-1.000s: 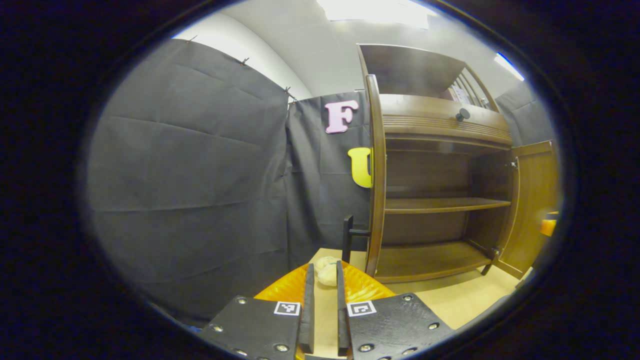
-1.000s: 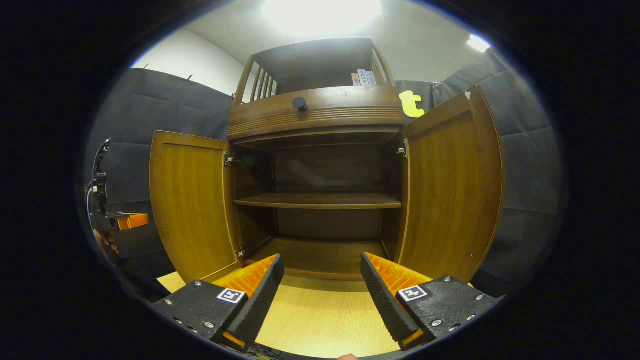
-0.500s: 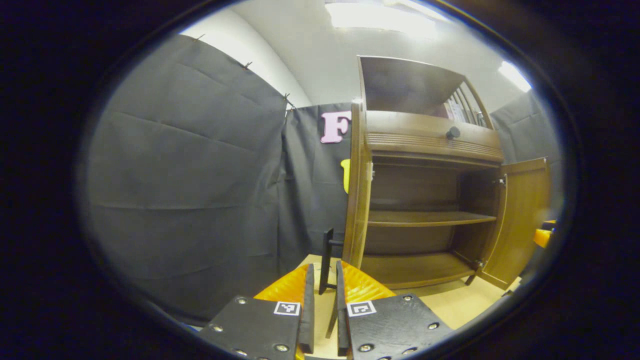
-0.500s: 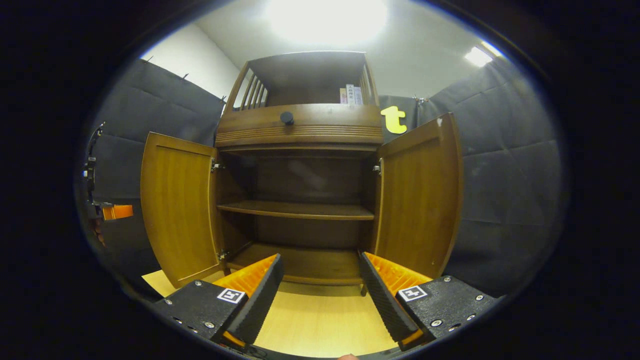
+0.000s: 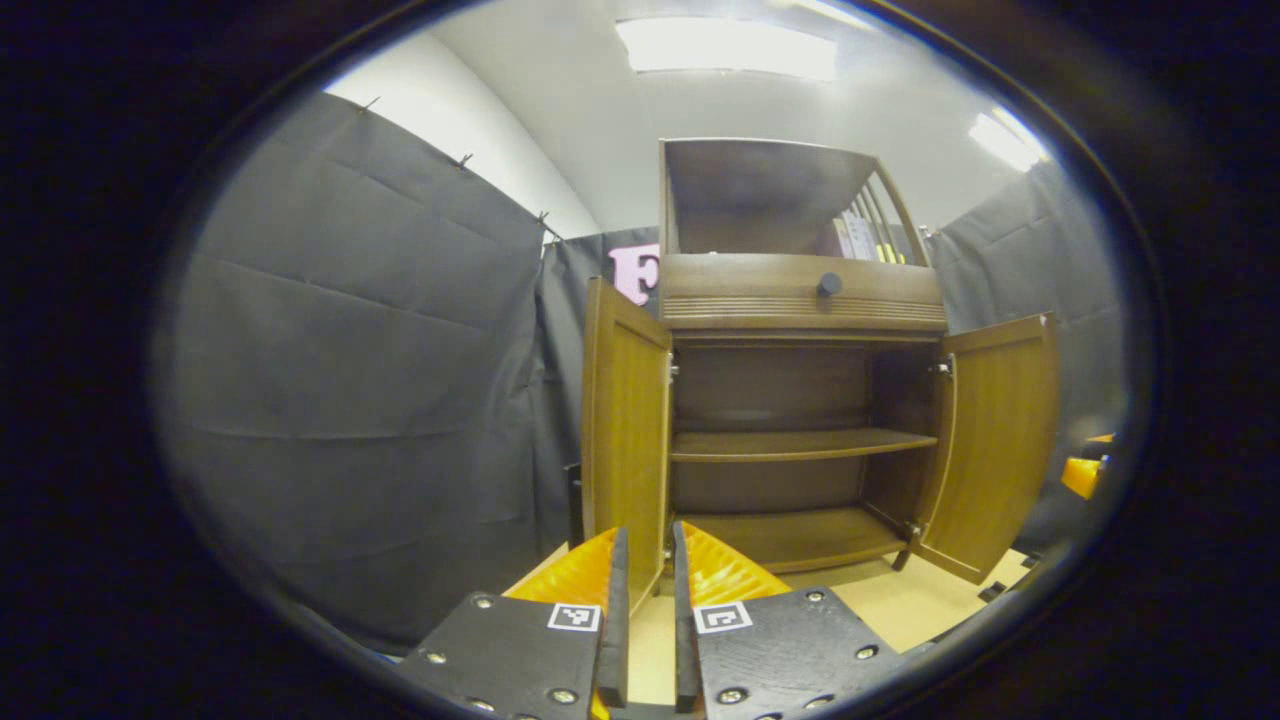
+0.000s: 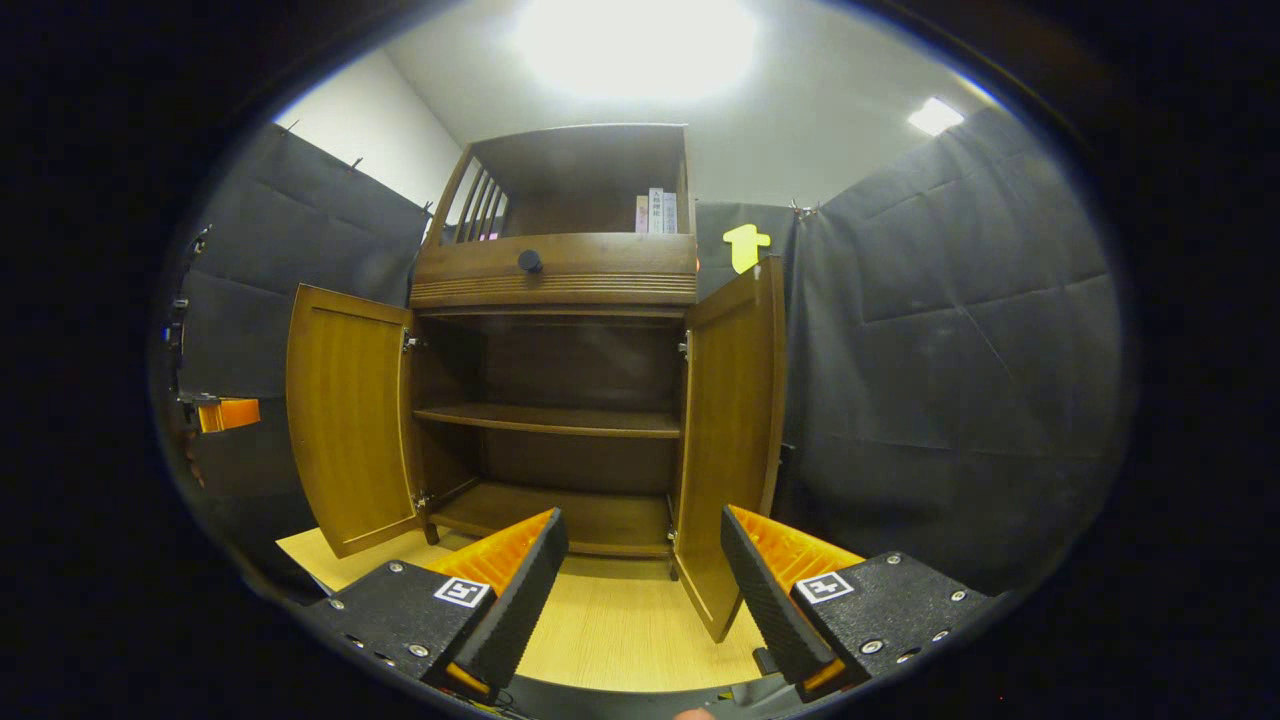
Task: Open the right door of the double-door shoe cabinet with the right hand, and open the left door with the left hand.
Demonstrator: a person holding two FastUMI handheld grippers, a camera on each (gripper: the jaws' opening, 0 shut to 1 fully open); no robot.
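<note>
The brown wooden shoe cabinet (image 5: 800, 300) stands with both doors swung wide. In the left gripper view its left door (image 5: 625, 440) is just beyond my left gripper (image 5: 648, 560), whose fingers are shut with nothing between them. The right door (image 5: 995, 440) angles outward on the far side. In the right gripper view the right door (image 6: 730, 430) stands almost edge-on, just ahead of my open, empty right gripper (image 6: 642, 530), and the left door (image 6: 345, 425) hangs open to the left. The inner shelf (image 6: 550, 420) is bare.
A drawer with a dark knob (image 6: 529, 261) sits above the doors, with books (image 6: 655, 212) on the top rack. The cabinet rests on a light wooden surface (image 6: 620, 630). Black cloth walls close in on both sides. The other gripper's orange part (image 6: 225, 412) shows beside the left door.
Both grippers have drawn back from the cabinet. The left gripper view has swung from the left door's edge and handle to face the cabinet front. The right door now looks more edge-on.
</note>
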